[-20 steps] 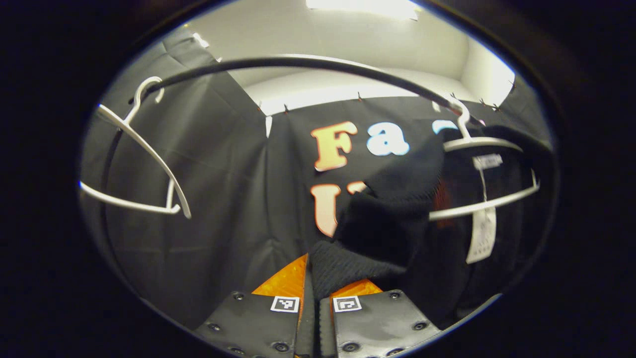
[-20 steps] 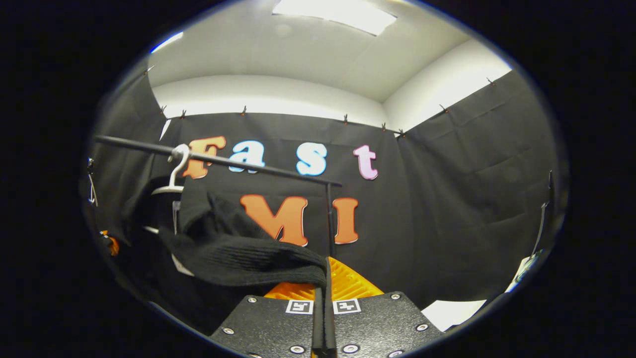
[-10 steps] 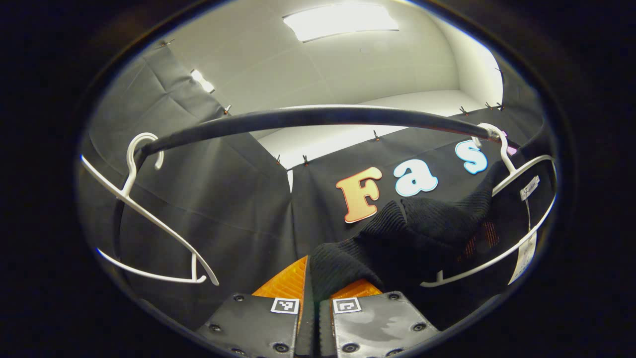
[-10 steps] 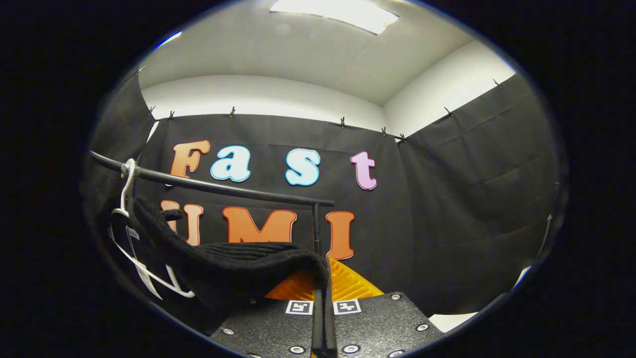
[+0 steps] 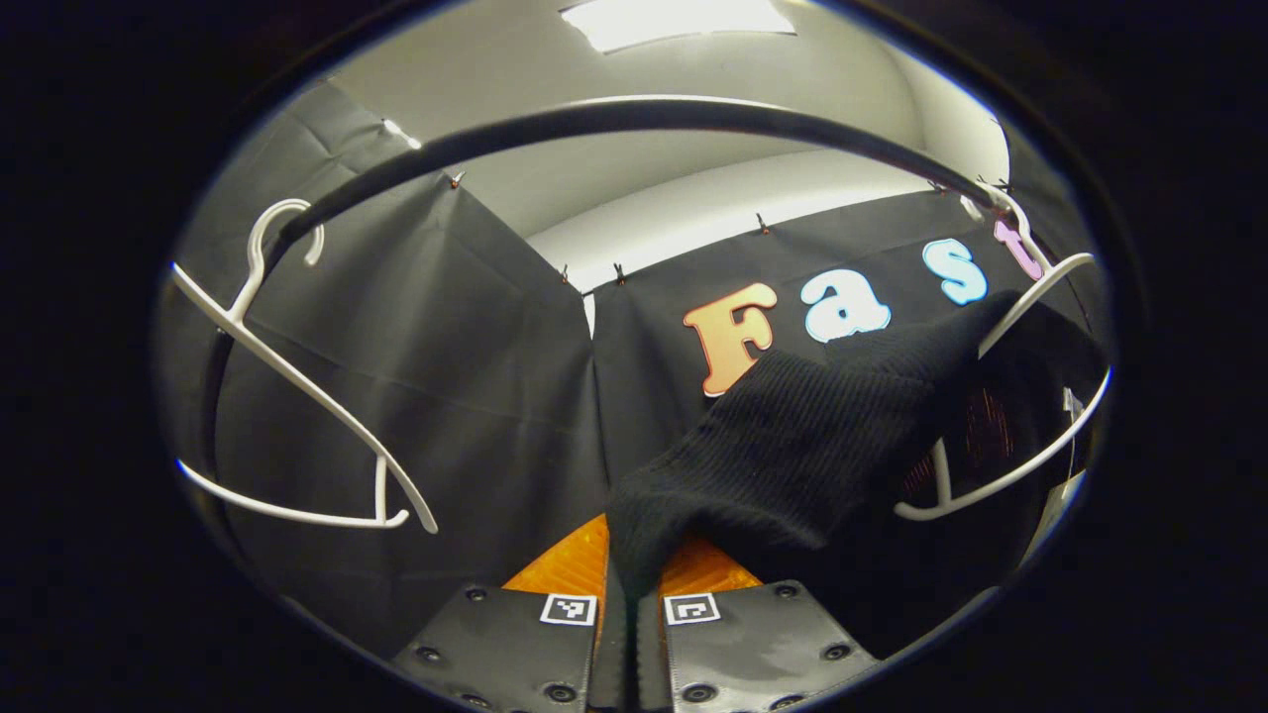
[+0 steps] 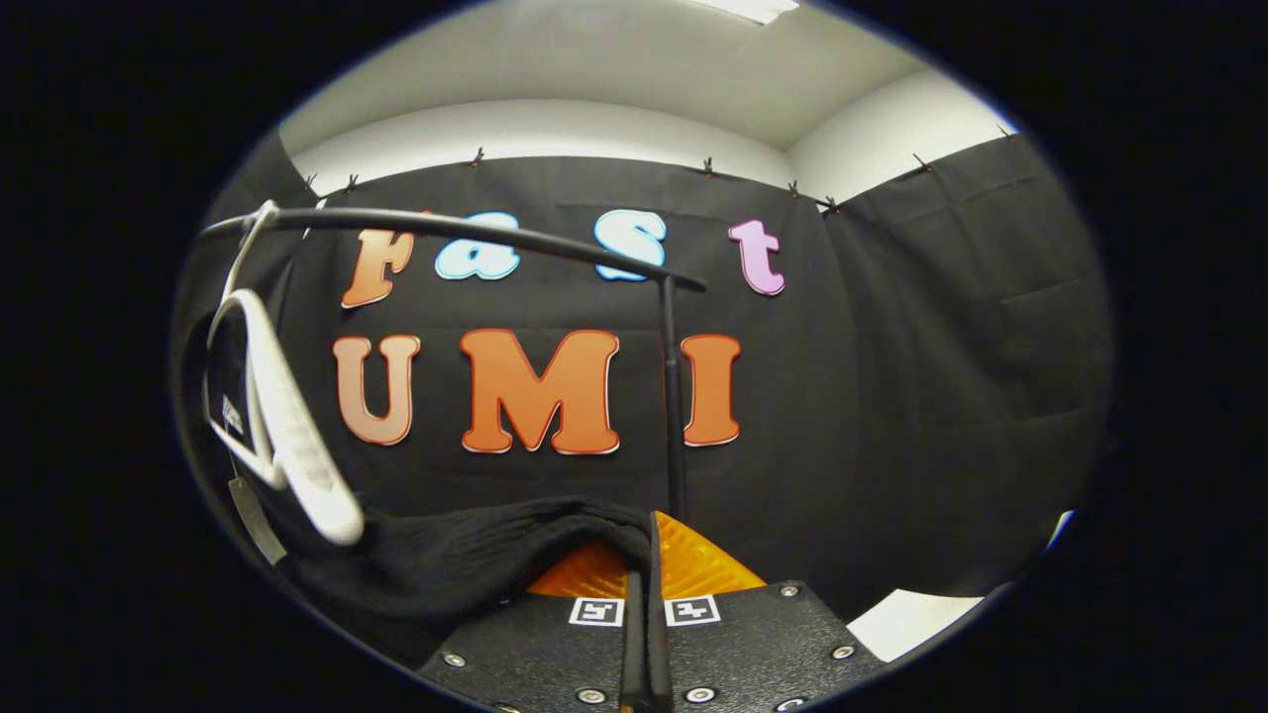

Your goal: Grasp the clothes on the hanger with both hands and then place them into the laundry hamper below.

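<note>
Both hand-held grippers are closed on the black knit garment (image 5: 792, 446): left hand-held gripper (image 5: 622, 584) and right hand-held gripper (image 6: 644, 574) each pinch one edge, so the pull spreads evenly. The garment remains draped over the white hanger (image 5: 1010, 465) on the rail (image 5: 614, 114), not yet freed.

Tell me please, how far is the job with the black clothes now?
Done: both tongs are shut on the black knit garment, the left tongs and the right tongs. In hand: the garment is being pulled off the white hanger, whose one arm is already bare, though cloth is draped over it in the left gripper view. Left: freeing it fully and lowering it into the hamper.
</note>
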Demonstrator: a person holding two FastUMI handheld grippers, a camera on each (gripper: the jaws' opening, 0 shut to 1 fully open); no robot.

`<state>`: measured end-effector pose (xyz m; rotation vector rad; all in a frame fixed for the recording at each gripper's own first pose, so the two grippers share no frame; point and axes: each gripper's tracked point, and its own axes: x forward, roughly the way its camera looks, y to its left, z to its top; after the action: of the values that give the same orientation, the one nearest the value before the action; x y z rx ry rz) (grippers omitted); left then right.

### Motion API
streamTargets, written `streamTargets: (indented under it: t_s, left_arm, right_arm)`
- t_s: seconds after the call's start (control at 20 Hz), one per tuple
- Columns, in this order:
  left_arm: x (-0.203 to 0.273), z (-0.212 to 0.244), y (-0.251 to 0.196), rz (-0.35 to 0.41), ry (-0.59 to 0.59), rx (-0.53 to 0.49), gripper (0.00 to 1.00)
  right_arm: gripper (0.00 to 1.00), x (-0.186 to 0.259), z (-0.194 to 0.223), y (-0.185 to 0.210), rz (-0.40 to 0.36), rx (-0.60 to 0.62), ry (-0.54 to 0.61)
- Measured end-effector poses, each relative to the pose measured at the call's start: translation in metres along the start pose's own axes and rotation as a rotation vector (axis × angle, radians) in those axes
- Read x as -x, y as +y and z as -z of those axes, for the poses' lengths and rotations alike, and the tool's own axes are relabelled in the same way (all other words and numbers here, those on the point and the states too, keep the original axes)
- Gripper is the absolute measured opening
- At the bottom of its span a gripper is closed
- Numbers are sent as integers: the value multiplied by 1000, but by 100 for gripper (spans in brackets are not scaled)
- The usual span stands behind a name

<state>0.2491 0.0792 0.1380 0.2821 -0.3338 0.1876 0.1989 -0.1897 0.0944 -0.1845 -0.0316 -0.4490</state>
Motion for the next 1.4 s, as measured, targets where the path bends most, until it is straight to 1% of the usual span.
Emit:
streamTargets:
  t_s: [0.15,0.25,0.35,0.5,0.75,0.8,0.85,0.9,1.0,1.1,1.25,1.35,1.4]
  left_arm:
    - [0,22,2,-17,48,12,11]
    - [1,36,9,-33,82,12,11]
    - [7,58,17,-47,140,27,11]
    - [22,73,33,-58,176,53,11]
    - [61,105,24,7,278,50,11]
    - [72,113,17,31,296,38,11]
    - [84,121,11,56,318,26,8]
    - [97,129,5,82,341,23,11]
    - [121,146,-9,138,393,18,11]
    - [147,166,-19,189,460,-5,11]
    - [179,207,-18,218,581,-22,11]
    - [200,238,-17,245,682,-54,11]
    - [213,254,-19,270,735,-62,14]
  right_arm:
    - [1,28,33,39,-73,-5,34]
    - [1,46,44,66,-121,-28,47]
    - [0,64,50,89,-161,-39,58]
    - [0,87,61,113,-206,-37,79]
    - [0,119,98,146,-287,-21,153]
    - [1,124,107,150,-302,-14,172]
    - [1,130,117,154,-320,-10,193]
    - [1,132,130,158,-336,-7,214]
    - [1,148,148,169,-361,-1,259]
    - [1,160,167,182,-388,-3,309]
    - [1,177,207,192,-407,14,399]
    - [2,185,236,195,-423,29,469]
    - [3,189,252,198,-436,33,505]
